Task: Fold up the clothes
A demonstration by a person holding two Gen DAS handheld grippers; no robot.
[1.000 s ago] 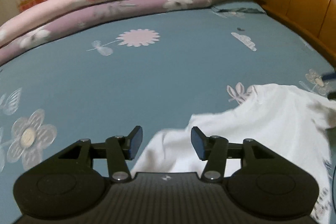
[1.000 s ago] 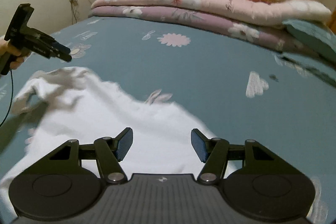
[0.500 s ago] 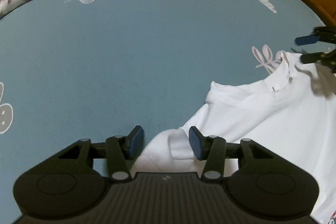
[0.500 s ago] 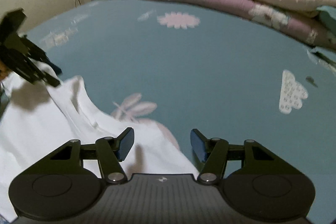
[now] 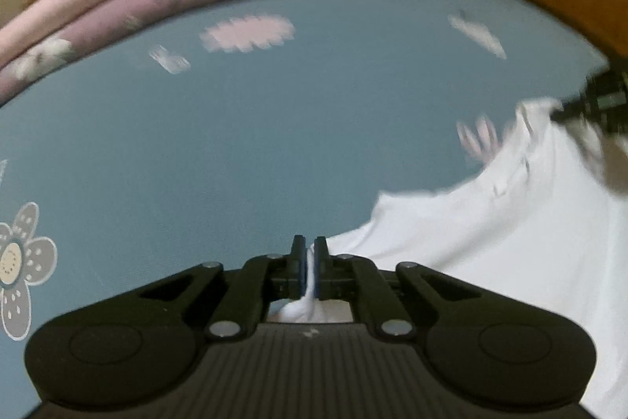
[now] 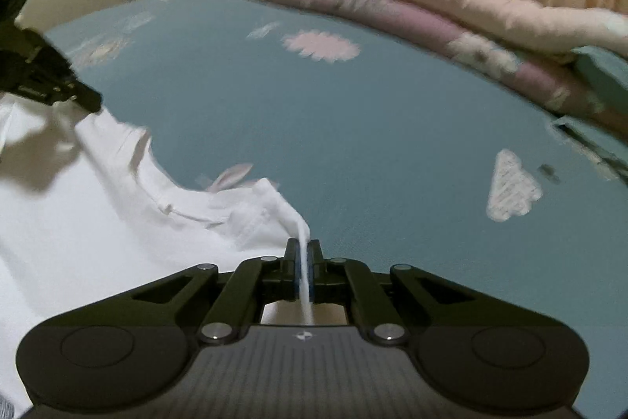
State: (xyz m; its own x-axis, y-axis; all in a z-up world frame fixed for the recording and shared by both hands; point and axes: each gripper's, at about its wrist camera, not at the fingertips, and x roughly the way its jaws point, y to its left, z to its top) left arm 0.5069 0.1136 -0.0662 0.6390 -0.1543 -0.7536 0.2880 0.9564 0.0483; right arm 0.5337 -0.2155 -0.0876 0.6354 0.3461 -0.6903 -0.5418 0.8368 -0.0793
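A: With both pairs of fingers pinching cloth, where does the white shirt (image 5: 490,242) lie?

B: Right of the left gripper (image 5: 309,268), left of the right gripper (image 6: 303,271); top edge stretched between them.

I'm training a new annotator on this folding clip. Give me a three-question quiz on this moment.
1. True or false: the left tool is shut on the white T-shirt.
2. What pinches the T-shirt's other shoulder? A) a bare hand B) the right tool C) nothing
3. Fill in: the T-shirt lies on a blue ____ with flower prints.

Key: 1 true; 2 B; 3 bedsheet.
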